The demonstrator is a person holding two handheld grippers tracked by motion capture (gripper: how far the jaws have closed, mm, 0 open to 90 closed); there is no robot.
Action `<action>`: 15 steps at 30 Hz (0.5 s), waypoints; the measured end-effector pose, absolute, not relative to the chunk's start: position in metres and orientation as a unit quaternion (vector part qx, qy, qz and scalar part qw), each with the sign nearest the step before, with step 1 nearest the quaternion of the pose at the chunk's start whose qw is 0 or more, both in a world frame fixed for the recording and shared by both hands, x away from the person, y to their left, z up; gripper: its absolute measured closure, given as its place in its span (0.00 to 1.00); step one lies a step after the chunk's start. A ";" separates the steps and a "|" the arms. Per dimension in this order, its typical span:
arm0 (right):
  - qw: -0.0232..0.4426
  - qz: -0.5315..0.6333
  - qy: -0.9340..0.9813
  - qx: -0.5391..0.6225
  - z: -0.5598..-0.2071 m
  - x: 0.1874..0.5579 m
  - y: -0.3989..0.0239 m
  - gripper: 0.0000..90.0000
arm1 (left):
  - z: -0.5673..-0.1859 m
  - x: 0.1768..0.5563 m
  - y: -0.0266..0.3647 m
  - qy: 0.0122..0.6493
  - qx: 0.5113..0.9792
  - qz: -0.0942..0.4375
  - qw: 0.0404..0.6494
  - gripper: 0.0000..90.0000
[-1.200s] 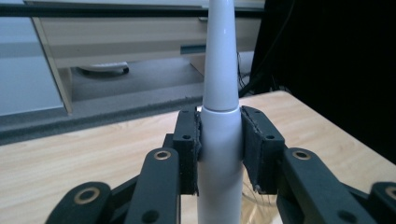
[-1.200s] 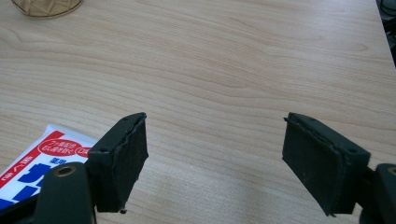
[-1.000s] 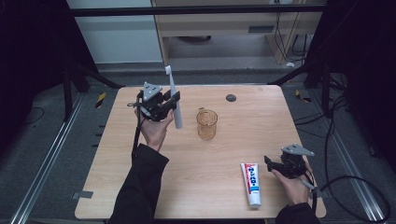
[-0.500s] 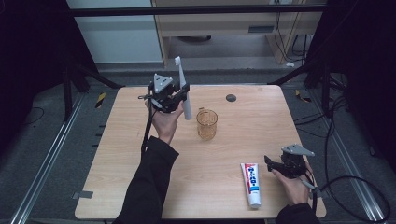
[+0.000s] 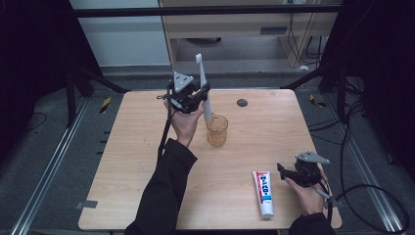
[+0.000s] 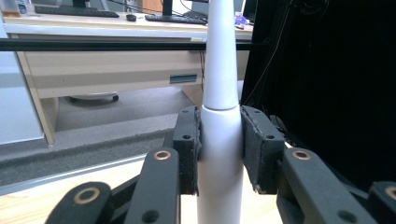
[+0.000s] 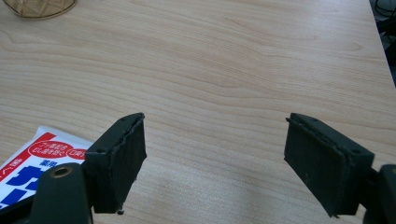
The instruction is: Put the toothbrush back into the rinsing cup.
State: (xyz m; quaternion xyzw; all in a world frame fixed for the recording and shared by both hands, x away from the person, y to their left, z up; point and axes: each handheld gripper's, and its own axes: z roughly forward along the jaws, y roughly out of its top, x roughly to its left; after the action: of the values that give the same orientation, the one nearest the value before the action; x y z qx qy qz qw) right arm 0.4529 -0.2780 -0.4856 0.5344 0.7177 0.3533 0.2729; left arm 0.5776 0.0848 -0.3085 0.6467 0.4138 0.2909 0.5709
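Lab/office, desk (image 6: 107,70) w/ keyboards (image 6: 74,10), cables (image 5: 359,147), metal rig frame (image 5: 205,11)

Toothbrush (image 5: 203,88) above cup (image 5: 217,130); toothpaste (image 5: 264,192) right, nearer

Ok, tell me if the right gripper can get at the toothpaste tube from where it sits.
Probably yes. The right gripper rests open beside the toothpaste tube, which lies flat on the table with nothing between them.

In the left gripper view the toothbrush (image 6: 220,135) is cut off at the top and bottom edges, so its head is not seen. In the right gripper view the toothpaste tube (image 7: 32,170) is clipped at lower left, the amber cup (image 7: 39,7) at the upper edge.
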 end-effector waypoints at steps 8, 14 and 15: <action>0.275 0.353 0.717 0.533 -0.486 0.453 -0.278 0.23 | -0.314 0.583 0.075 0.412 0.646 0.288 0.575 0.75; 0.275 0.354 0.717 0.533 -0.486 0.453 -0.279 0.23 | -0.322 0.588 0.069 0.411 0.652 0.288 0.568 0.75; 0.276 0.354 0.717 0.533 -0.486 0.453 -0.279 0.23 | -0.323 0.589 0.068 0.412 0.652 0.287 0.568 0.75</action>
State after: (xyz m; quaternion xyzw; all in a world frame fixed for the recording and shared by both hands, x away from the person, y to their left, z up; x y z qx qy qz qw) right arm 0.4529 -0.2788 -0.4858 0.5328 0.7174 0.3541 0.2756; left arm 0.5889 0.0684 -0.3231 0.6521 0.4116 0.2870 0.5683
